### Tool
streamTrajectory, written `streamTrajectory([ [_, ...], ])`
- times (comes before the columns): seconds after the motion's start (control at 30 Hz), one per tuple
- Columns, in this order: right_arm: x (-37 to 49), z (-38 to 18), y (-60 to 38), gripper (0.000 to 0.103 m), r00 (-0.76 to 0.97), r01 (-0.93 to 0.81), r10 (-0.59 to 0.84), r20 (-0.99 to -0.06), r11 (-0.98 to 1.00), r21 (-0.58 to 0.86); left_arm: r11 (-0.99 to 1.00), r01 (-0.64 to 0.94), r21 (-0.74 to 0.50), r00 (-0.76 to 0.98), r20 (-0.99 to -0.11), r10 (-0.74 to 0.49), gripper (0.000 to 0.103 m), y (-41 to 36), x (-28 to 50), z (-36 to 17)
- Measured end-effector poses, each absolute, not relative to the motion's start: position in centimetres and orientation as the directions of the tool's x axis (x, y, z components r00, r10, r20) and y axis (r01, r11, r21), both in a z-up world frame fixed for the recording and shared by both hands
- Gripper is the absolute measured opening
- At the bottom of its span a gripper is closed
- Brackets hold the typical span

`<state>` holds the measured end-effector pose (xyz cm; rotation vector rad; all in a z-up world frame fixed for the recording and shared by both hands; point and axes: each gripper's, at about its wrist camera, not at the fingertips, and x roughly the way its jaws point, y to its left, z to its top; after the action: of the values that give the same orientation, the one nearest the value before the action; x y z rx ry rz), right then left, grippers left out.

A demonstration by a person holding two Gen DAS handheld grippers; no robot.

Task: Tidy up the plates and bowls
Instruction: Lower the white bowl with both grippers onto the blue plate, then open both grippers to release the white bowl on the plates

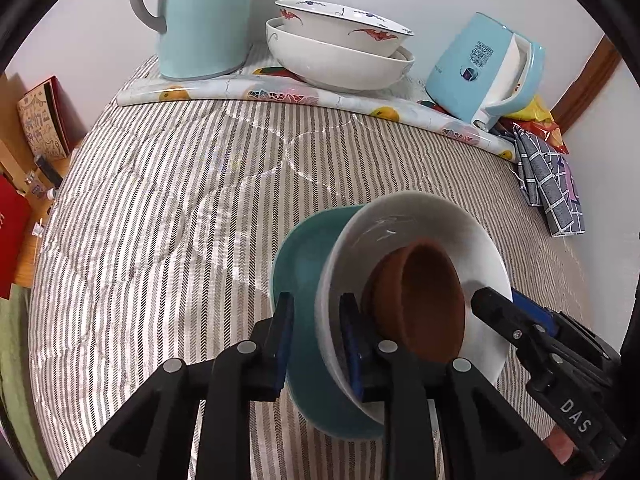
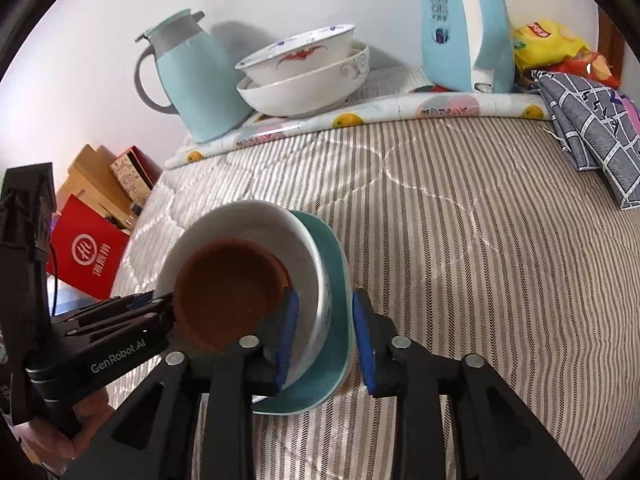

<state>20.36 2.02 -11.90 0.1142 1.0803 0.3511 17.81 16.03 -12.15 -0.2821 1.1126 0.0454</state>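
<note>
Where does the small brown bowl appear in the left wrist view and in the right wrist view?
Left wrist view: the brown bowl sits lower right of centre, nested in the white bowl.
Right wrist view: the brown bowl sits lower left of centre, in the same white bowl.
Shared landmark: the stacked patterned bowls by the wall.

A small cup [image 1: 424,300] sits inside a bowl [image 1: 404,232], itself nested in a plate [image 1: 304,248], on a bed [image 1: 180,208]. Behind them, against the wall, two stacked bowls [image 1: 340,48] stand between a jug [image 1: 204,16] on the left and a kettle [image 1: 484,68] on the right.
</note>
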Motion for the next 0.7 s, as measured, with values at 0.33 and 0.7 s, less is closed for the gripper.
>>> streamTrajectory([
  [0.33, 18.9, -11.6, 2.0, 0.029, 0.419, -0.241, 0.325, -0.848, 0.940, 0.242, 0.967, -0.183, -0.176, 0.467, -0.881, -0.072, 0.037, 15.8, 16.0, -10.9],
  [0.7, 14.6, -8.2, 0.1, 0.038, 0.494, -0.235, 0.295, -0.818, 0.951, 0.201, 0.966, -0.181, -0.186, 0.532, -0.845, -0.063, 0.041, 15.1, 12.3, -8.2],
])
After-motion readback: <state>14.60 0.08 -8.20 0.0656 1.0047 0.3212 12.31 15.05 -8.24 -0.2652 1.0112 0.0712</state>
